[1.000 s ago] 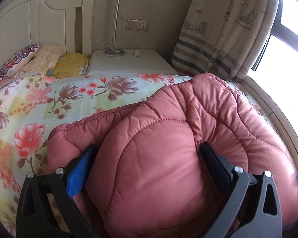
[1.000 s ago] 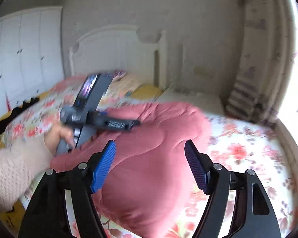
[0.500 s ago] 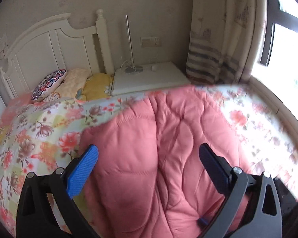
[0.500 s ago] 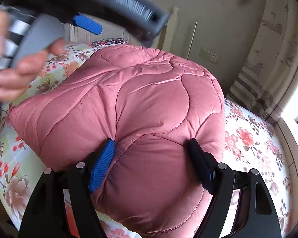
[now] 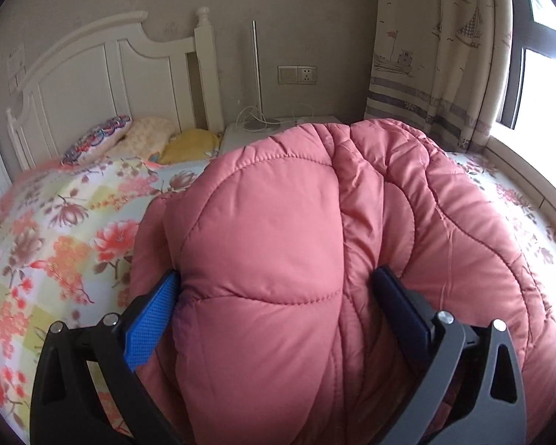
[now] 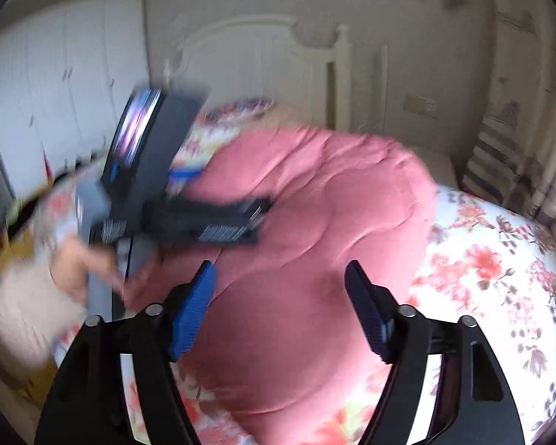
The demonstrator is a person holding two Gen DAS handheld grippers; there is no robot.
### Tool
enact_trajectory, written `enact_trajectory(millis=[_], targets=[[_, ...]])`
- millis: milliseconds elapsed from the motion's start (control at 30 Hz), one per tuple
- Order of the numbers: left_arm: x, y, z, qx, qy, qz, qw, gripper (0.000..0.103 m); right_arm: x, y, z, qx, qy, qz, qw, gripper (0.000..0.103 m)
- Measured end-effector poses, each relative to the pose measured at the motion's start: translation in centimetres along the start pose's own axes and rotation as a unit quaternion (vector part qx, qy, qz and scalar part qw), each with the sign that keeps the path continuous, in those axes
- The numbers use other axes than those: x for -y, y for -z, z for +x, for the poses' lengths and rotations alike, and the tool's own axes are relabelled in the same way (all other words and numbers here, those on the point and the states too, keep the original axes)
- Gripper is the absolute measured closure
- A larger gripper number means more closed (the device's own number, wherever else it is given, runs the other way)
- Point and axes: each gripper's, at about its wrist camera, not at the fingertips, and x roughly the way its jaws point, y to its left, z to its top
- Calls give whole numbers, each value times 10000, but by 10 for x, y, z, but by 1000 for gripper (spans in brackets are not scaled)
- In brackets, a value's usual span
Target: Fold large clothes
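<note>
surface: floral bedsheet (image 5: 59,230), white headboard (image 5: 103,74), curtain (image 5: 437,55) by window | pink quilted coat (image 5: 278,259) bunched mid-bed | left gripper (image 5: 278,296) jaws squeezing coat | right gripper (image 6: 280,296) jaws apart, just been closing, above coat

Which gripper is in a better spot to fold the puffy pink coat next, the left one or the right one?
Probably the left. The left gripper has a thick bulge of the pink coat squeezed between its jaws. The right gripper has just been closing, but the coat lies beyond its pads, untouched.
</note>
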Motion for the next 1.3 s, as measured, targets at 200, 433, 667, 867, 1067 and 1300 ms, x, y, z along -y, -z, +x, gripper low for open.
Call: enact_trajectory(millis=[200,433,667,867,1067,1300], targets=[[-4,2,1,13,57,-35,10000,2,40,-64,12,400,397,197,9982,49],[-10,4,2,-14,174,-138,9998,2,54,-114,106,-319,509,-7,9982,51],[-14,5,8,-197,361,-234,9989,2,71,-81,197,-1866,615,4,9805,50],[-20,-14,-4,-693,461,-432,9956,2,61,-76,195,-1836,761,-122,9800,50],[-35,-64,-34,216,508,-720,9959,2,71,-76,195,-1792,780,50,9807,50],[-49,-46,73,-1146,393,-1119,9863,2,77,-75,192,-1715,784,246,9817,50]])
